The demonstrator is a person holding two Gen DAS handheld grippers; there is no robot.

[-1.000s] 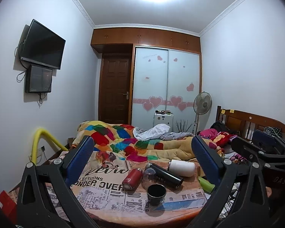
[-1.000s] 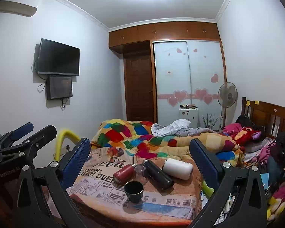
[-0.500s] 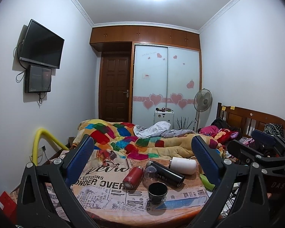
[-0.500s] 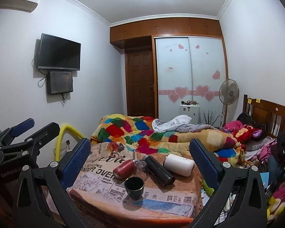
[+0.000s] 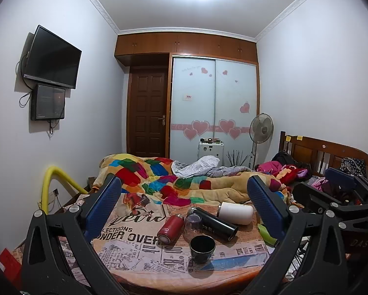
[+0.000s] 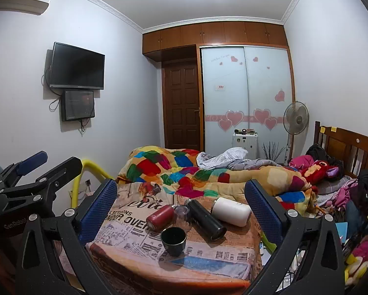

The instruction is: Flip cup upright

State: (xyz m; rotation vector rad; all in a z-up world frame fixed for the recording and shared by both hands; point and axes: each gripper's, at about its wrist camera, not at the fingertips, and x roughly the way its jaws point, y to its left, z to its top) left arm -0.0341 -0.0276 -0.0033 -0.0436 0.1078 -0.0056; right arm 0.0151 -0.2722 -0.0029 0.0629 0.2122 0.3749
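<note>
A dark cup (image 5: 202, 245) stands upright, mouth up, near the front of a small table with a newspaper-print cloth (image 5: 134, 250); it also shows in the right wrist view (image 6: 173, 240). Behind it lie a red bottle (image 5: 170, 228), a clear glass (image 5: 193, 223), a black flask (image 5: 214, 223) and a white bottle (image 5: 236, 212), all on their sides. My left gripper (image 5: 184, 211) is open and empty, held back from the table. My right gripper (image 6: 181, 209) is open and empty too. Each gripper shows at the edge of the other's view.
A bed with a colourful patchwork quilt (image 5: 174, 179) lies behind the table. A yellow pipe (image 5: 53, 184) stands at the left. A wooden headboard (image 5: 331, 157) and piled clothes are at the right. A fan (image 5: 261, 129), wardrobe and door are at the far wall.
Both grippers have tilted slightly upward and drawn back a little; the table objects sit lower in view. Nothing on the table has moved.
</note>
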